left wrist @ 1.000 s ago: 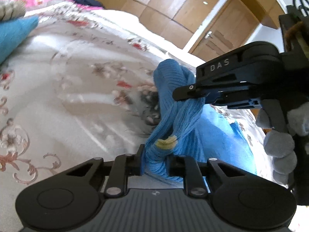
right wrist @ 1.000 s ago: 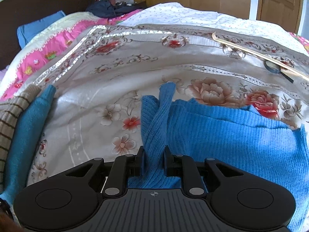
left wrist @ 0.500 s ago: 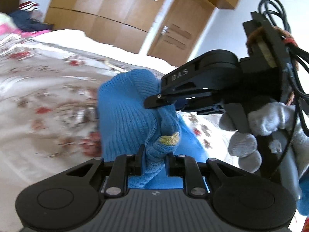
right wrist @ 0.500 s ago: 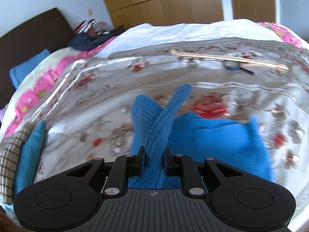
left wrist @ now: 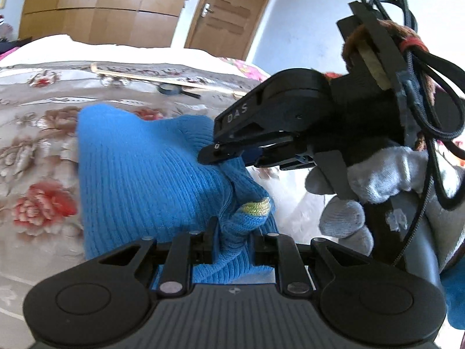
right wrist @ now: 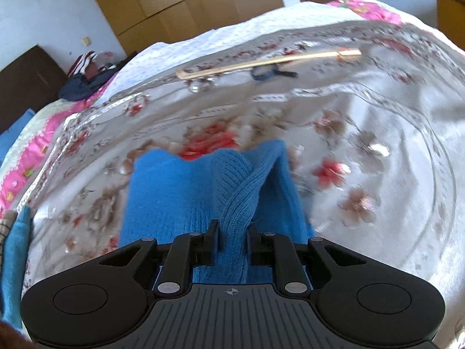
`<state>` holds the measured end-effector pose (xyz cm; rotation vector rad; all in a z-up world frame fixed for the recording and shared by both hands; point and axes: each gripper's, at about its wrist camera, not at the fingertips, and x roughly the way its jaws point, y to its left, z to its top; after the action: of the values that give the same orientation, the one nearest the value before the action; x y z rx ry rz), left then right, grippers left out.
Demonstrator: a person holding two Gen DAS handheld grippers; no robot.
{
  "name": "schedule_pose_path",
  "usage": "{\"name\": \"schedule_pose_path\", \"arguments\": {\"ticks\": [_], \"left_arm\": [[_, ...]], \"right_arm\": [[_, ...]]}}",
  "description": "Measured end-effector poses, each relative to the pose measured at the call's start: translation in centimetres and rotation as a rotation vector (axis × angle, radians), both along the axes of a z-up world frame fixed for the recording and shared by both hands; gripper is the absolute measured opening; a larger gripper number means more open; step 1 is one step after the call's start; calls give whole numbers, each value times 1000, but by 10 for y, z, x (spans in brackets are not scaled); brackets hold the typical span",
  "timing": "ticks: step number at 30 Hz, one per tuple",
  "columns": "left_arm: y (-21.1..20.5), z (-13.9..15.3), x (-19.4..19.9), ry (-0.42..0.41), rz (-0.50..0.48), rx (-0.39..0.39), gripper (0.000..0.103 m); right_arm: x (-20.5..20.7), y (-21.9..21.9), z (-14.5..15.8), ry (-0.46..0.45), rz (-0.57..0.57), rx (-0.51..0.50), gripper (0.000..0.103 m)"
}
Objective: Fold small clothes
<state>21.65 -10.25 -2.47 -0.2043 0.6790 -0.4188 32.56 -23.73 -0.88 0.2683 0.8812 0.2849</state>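
A small blue knit sweater (left wrist: 139, 180) lies on a floral bedspread (left wrist: 35, 151). My left gripper (left wrist: 232, 232) is shut on a bunched edge of it, beside a yellow-green trim (left wrist: 255, 208). My right gripper (right wrist: 231, 242) is shut on another fold of the blue sweater (right wrist: 186, 192), which stretches away from its fingers over the bed. In the left wrist view the right gripper (left wrist: 221, 154) comes in from the right, held by a grey-gloved hand (left wrist: 363, 180), pinching the sweater just above my left fingers.
A long wooden stick (right wrist: 267, 62) and a dark magnifier-like object (right wrist: 267, 72) lie at the far side of the bed. Folded teal and striped clothes (right wrist: 14, 258) sit at the left. Dark clothes (right wrist: 84, 81) are piled near the headboard. Wooden wardrobes and a door stand behind.
Both grippers have swung to the right and lifted with the sweater still pinched. The cloth has been drawn over itself, and the bed's far side with the stick has come into view.
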Motion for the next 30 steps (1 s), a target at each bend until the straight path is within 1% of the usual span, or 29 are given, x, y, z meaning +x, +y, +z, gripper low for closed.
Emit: {"name": "schedule_pose_path", "arguments": {"ticks": [1,4,6,8,10,12,15,18,20,22,23,25,30], "left_arm": [[-3,-2,1,1,-7,11,29],[-10,-5,1,-4,-26,49,29],[-13,-5,0,-11,-40,73,30],[-14,-5,1,-16,-40,87,31],[-17,-4,2,-15,-40,86,35],[-17,-5,3,-16,-37,91,35],[-20,-5,0,-27,-42,106,37],[-21,-5,-2,-33,-43,109,38],[-22,-5,-1,-34,-41,110,39],[-22,-5,-2,-35,-39,108,40],[-22,-5,-2,-36,-38,107,40],[-23,-5,-5,-37,-37,110,41],[-27,-6,-8,-43,-44,116,45]], "right_arm": [[0,-5,-3,9,-5,11,22],[-6,-21,-3,-1,-40,51,23],[-10,-30,-1,-15,-61,61,24],[-14,-38,2,-17,-73,62,24],[-15,-43,2,3,-64,78,25],[-20,-44,3,1,-69,88,25],[-29,-41,8,-44,-77,68,25],[-33,-38,12,-78,-78,76,25],[-33,-37,14,-84,-64,99,25],[-33,-32,15,-90,-38,98,25],[-32,-29,15,-82,-21,93,25],[-27,-24,8,-44,0,81,30],[-15,-13,-7,26,26,61,33]]}}
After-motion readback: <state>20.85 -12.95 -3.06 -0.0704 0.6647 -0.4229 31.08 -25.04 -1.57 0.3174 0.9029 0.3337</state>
